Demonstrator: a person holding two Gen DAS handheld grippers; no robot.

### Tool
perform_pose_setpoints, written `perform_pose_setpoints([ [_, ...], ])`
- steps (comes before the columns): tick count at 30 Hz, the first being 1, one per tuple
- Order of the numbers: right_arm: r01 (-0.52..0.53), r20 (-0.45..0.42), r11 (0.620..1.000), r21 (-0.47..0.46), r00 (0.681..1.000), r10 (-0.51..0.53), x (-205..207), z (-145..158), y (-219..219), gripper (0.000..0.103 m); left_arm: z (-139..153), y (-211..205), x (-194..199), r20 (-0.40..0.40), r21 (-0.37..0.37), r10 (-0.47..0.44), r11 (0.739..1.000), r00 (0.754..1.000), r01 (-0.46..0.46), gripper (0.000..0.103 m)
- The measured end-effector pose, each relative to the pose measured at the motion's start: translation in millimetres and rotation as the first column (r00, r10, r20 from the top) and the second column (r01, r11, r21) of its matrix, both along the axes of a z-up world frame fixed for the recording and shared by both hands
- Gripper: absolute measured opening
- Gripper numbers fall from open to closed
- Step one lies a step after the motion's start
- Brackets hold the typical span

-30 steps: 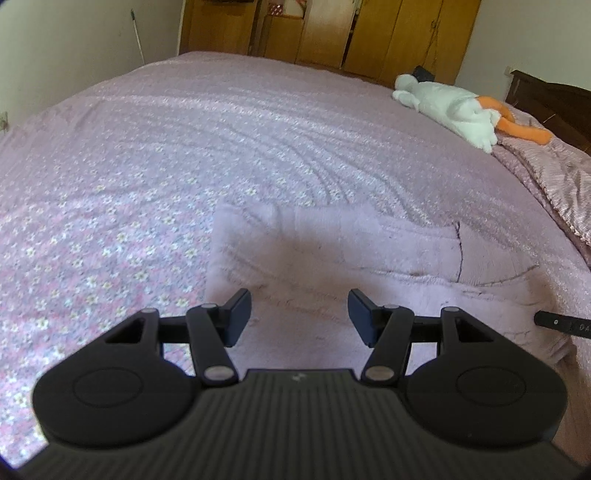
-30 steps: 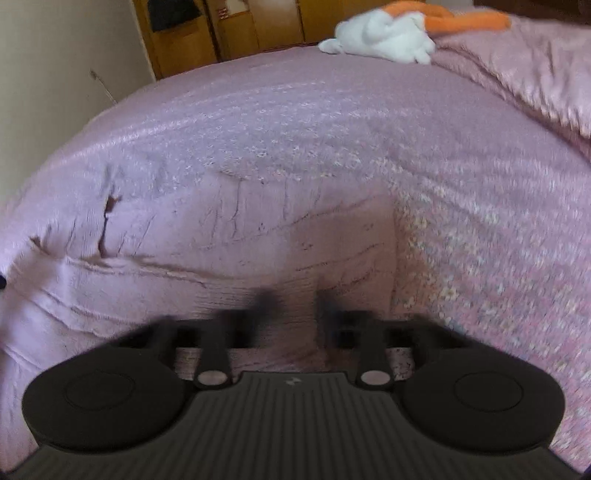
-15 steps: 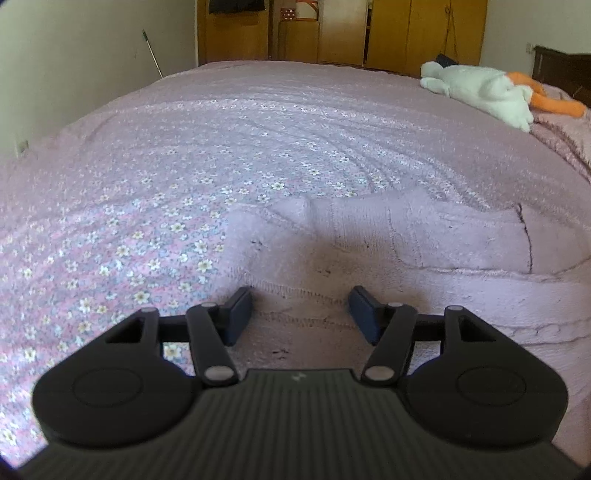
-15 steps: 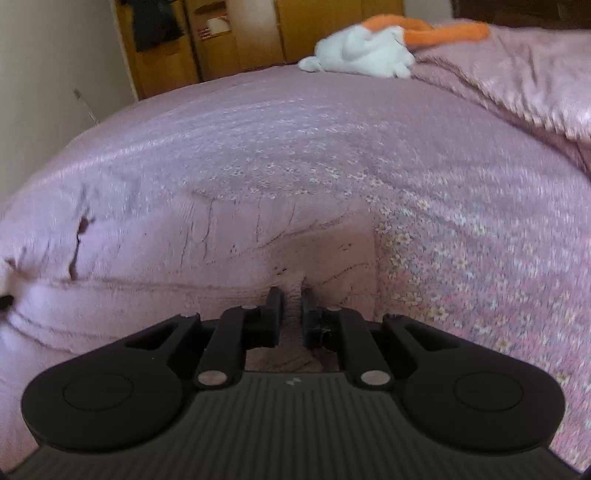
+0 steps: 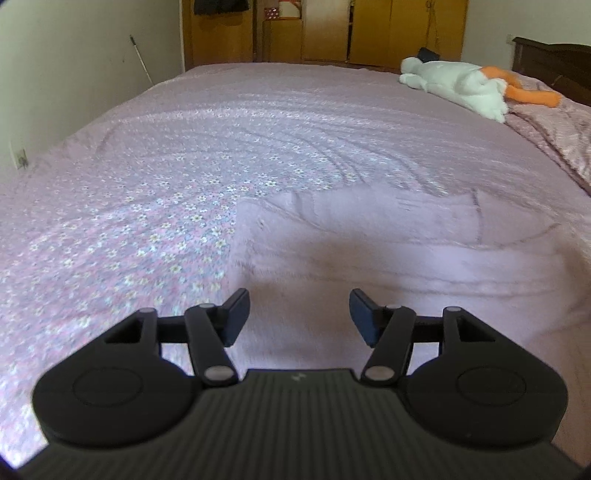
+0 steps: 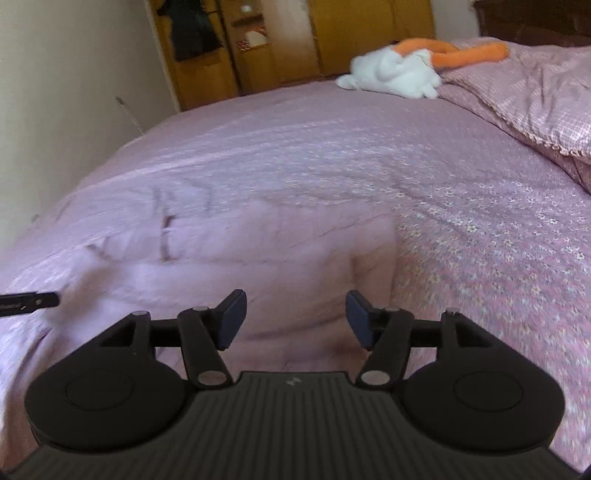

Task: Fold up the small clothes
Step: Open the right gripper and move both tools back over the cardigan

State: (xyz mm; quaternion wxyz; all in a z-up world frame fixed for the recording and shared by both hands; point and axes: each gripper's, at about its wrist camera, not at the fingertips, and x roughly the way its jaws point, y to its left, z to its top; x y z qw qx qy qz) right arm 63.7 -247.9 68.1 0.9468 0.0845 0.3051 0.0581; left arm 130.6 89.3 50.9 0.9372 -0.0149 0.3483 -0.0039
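A small pale pink garment [image 5: 388, 243] lies flat on the bed, folded over, with a fold line across it. It also shows in the right wrist view [image 6: 258, 254]. My left gripper [image 5: 297, 315] is open and empty, hovering over the garment's near left part. My right gripper [image 6: 293, 317] is open and empty, over the garment's near right part. The tip of the left gripper [image 6: 29, 300] shows at the left edge of the right wrist view.
The bed has a pink floral cover [image 5: 147, 206]. A white and orange plush toy [image 5: 469, 86] lies at the far right by a rumpled quilt [image 6: 535, 96]. Wooden wardrobes [image 5: 332, 29] stand beyond the bed, a wall to the left.
My right gripper was shut on the garment's edge half a second ago; it has opened and lifted back. My left gripper stayed open and tilted up and back slightly.
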Motion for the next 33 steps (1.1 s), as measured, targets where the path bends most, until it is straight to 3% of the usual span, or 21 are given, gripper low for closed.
perform_pose_setpoints([
  [9, -0.189, -0.011, 0.974, -0.124, 0.982, 0.189, -88, -1, 41, 0.075, 16, -17, -75, 0.0, -0.019, -0.056, 0.998, 0.998, 0.056, 0.064],
  [14, -0.347, -0.081, 0.92, -0.181, 0.938, 0.337, -126, -13, 64, 0.075, 20, -27, -112, 0.018, -0.013, -0.09, 0.996, 0.996, 0.09, 0.064],
  [21, -0.413, -0.142, 0.855, -0.314, 0.911, 0.388, -166, -37, 87, 0.076, 11, -26, -147, -0.001, -0.013, -0.132, 0.991, 0.991, 0.132, 0.065],
  [25, -0.486, -0.141, 0.774, -0.406, 0.87, 0.473, -184, -46, 93, 0.077, -2, -26, -164, -0.038, -0.007, -0.161, 0.987, 0.986, 0.16, 0.065],
  [29, -0.545, -0.216, 0.711, -0.444, 0.835, 0.505, -186, -56, 96, 0.089, -16, -26, -174, -0.069, 0.004, -0.175, 0.984, 0.982, 0.175, 0.065],
  [33, -0.605, -0.305, 0.627, -0.49, 0.793, 0.527, -188, -73, 106, 0.09, -25, -25, -177, -0.089, -0.001, -0.18, 0.984, 0.98, 0.18, 0.065],
])
